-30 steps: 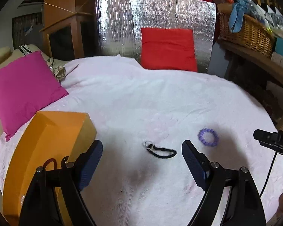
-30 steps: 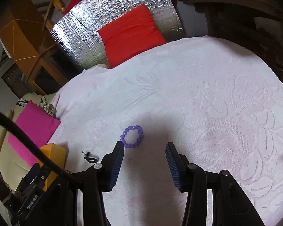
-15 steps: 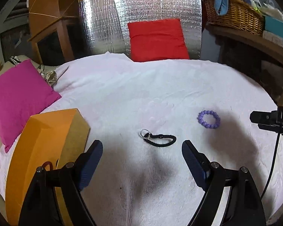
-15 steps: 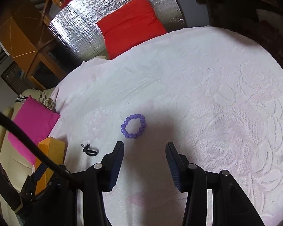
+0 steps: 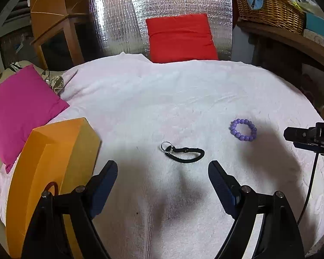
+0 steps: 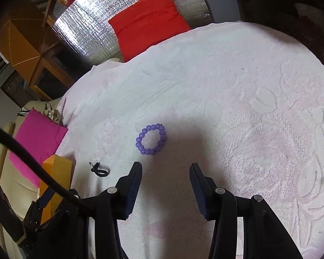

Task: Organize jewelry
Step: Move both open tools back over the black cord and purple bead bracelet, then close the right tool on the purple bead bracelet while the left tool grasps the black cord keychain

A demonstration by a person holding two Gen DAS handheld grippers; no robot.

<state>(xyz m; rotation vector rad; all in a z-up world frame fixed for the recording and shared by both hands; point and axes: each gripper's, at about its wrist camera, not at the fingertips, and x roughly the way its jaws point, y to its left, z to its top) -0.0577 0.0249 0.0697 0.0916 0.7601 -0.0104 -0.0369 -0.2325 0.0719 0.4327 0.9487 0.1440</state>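
Observation:
A purple bead bracelet [image 5: 243, 129] lies flat on the pale pink bedspread [image 5: 183, 99]; it also shows in the right wrist view [image 6: 151, 139]. A black cord bracelet with a metal ring [image 5: 183, 152] lies left of it, small in the right wrist view [image 6: 99, 169]. An orange box [image 5: 49, 172] stands at the left, also in the right wrist view [image 6: 56, 172]. My left gripper [image 5: 162, 171] is open and empty, just short of the black cord. My right gripper [image 6: 165, 173] is open and empty, just short of the purple bracelet.
A pink cushion [image 5: 21, 108] lies at the left edge of the bed. A red cushion [image 5: 181, 37] leans on a silver foil panel [image 5: 118, 21] at the back. A wicker basket [image 5: 270, 8] sits on a wooden shelf at the right.
Both grippers have pulled back and up: the purple bracelet and the black cord sit further from the fingertips in both views. Both grippers stay open.

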